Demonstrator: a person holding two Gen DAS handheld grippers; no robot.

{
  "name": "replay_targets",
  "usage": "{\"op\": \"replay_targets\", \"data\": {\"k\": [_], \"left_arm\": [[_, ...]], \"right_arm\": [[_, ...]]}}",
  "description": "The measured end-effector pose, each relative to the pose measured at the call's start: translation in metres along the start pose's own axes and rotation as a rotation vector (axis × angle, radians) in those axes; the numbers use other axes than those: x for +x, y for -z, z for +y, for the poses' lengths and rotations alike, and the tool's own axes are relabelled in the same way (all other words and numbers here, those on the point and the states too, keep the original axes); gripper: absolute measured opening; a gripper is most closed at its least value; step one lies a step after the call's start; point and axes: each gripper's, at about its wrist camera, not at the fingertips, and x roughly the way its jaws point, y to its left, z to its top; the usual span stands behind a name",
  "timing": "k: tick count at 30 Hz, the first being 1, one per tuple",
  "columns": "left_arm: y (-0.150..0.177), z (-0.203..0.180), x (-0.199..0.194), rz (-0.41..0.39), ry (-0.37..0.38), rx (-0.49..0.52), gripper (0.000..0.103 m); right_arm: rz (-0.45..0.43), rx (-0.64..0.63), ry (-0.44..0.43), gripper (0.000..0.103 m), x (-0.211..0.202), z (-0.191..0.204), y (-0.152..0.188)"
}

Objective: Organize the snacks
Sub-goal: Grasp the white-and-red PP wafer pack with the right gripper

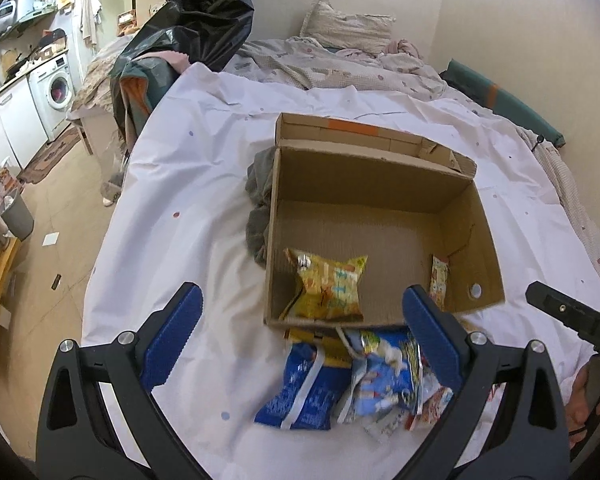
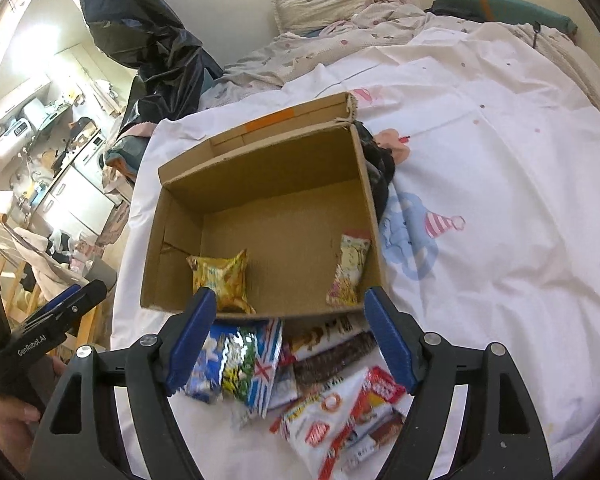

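An open cardboard box stands on the white bedsheet. Inside lie a yellow snack bag at the near left and a pale slim packet against the right wall. A pile of snack packets lies on the sheet in front of the box: a blue bag, a blue-white bag, a brown packet and a red-white packet. My left gripper hangs open above the pile, nothing between its fingers. My right gripper is open too, over the pile's right side.
A grey cloth is tucked against the box's left side. Crumpled bedding and a pillow lie at the far end of the bed. A black plastic bag hangs at the left. Beyond the bed's left edge is floor and a kitchen with a washing machine.
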Motion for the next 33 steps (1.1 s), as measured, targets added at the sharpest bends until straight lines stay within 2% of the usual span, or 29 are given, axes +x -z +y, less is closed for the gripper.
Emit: {"op": "replay_targets", "data": {"k": [8,13,17,20,25,28,30,33], "left_arm": [[0.023,0.006,-0.006,0.038,-0.006,-0.022,0.099],[0.033,0.007,-0.004,0.07,-0.005,-0.043,0.099],[0.038,0.006,-0.001,0.09,-0.014,-0.042,0.099],[0.039,0.009,0.004,0.113,-0.012,-0.062,0.099],[0.041,0.013,0.013,0.147,-0.016,-0.1,0.099],[0.039,0.013,0.016,0.158,-0.005,-0.116,0.099],[0.038,0.013,0.016,0.154,-0.006,-0.114,0.099],[0.038,0.015,0.017,0.156,-0.005,-0.121,0.099]], "right_arm": [[0.018,0.046,0.008,0.08,-0.014,-0.018,0.02],[0.071,0.152,-0.003,0.082,-0.01,-0.037,0.027],[0.182,0.23,-0.019,0.085,0.01,-0.046,0.036],[0.308,0.288,-0.071,0.085,0.035,-0.047,0.049],[0.445,0.313,-0.032,0.084,0.071,-0.045,0.067],[0.469,0.255,-0.021,0.074,0.084,-0.033,0.066],[0.477,0.231,0.012,0.059,0.088,-0.03,0.065],[0.487,0.235,0.011,0.056,0.089,-0.029,0.065]]}}
